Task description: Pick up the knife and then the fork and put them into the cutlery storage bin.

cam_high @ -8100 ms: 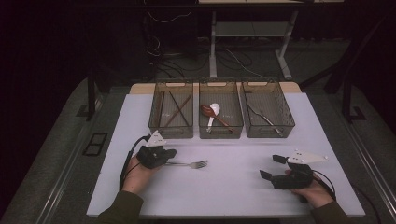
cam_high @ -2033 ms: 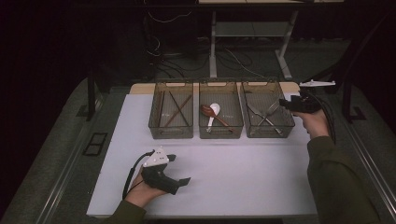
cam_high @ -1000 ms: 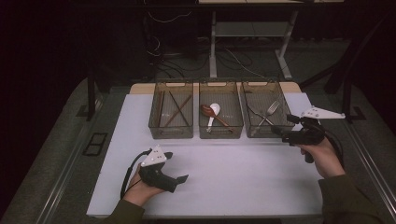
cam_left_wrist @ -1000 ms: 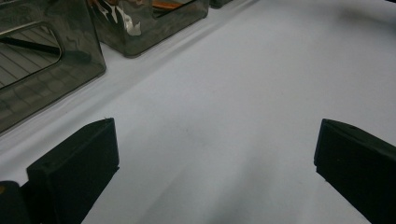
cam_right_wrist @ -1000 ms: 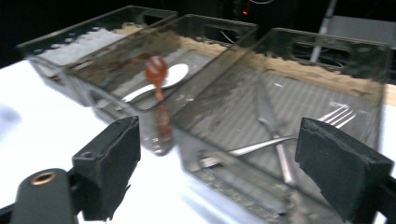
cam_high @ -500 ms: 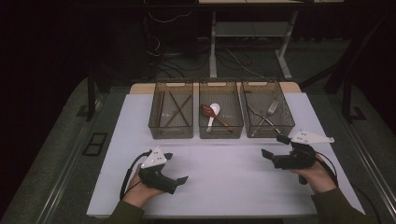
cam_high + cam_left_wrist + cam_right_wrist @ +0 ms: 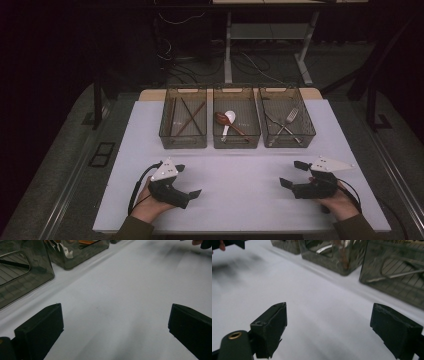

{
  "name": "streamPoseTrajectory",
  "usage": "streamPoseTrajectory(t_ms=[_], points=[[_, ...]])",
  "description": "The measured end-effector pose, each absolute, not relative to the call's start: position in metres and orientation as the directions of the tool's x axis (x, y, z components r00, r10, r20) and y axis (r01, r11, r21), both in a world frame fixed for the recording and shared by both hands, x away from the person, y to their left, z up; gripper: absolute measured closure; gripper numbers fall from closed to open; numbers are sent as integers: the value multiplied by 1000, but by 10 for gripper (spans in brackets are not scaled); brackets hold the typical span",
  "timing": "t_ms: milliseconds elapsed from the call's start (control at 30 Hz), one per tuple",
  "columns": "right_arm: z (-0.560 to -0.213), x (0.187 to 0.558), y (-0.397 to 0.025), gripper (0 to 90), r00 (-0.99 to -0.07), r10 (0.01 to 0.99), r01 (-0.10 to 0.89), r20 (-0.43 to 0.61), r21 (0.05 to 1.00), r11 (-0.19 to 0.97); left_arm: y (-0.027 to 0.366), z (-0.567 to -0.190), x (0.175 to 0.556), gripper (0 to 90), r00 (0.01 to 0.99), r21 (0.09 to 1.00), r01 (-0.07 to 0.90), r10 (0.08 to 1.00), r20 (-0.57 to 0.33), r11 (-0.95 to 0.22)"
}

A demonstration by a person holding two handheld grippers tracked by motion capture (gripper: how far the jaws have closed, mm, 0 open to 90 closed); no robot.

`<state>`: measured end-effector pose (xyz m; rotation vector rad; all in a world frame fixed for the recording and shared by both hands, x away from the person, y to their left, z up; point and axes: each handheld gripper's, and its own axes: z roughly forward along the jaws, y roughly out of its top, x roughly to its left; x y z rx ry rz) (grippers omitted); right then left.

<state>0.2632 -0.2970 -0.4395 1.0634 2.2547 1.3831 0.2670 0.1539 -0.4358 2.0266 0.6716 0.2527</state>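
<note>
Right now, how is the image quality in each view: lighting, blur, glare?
High view: the white table is evenly lit and sharp, the room behind it nearly black. Left gripper view: the black jaws are crisp, while the far bins are soft, with a glint on the cutlery inside. Right gripper view: the bins are blurred, with glare on their walls, and a faint smeared shadow lies on the table at upper left.

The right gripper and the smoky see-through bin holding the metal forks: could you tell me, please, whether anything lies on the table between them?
Nothing visible does. The right gripper rests open on the white table sheet, and only bare sheet lies between it and the smoky see-through bin holding the metal forks. The bin's near wall is the only barrier.
</note>
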Motion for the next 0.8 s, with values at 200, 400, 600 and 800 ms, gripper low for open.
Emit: streamPoseTrajectory(t_ms=[200, 400, 600, 800], points=[[-447, 258, -297, 136, -697, 705, 454, 127, 840, 298, 155, -436, 267, 0, 830, 846, 352, 552, -84, -400], [-448, 255, -296, 136, -705, 697, 458, 133, 835, 304, 156, -436, 267, 0, 827, 845, 357, 556, -87, -398], [-449, 255, -297, 136, -703, 698, 459, 132, 834, 305, 156, -437, 267, 0, 824, 845, 359, 559, -88, -396], [-449, 256, -298, 136, -701, 701, 458, 130, 836, 302, 156, -437, 267, 0, 827, 842, 358, 555, -86, -404]])
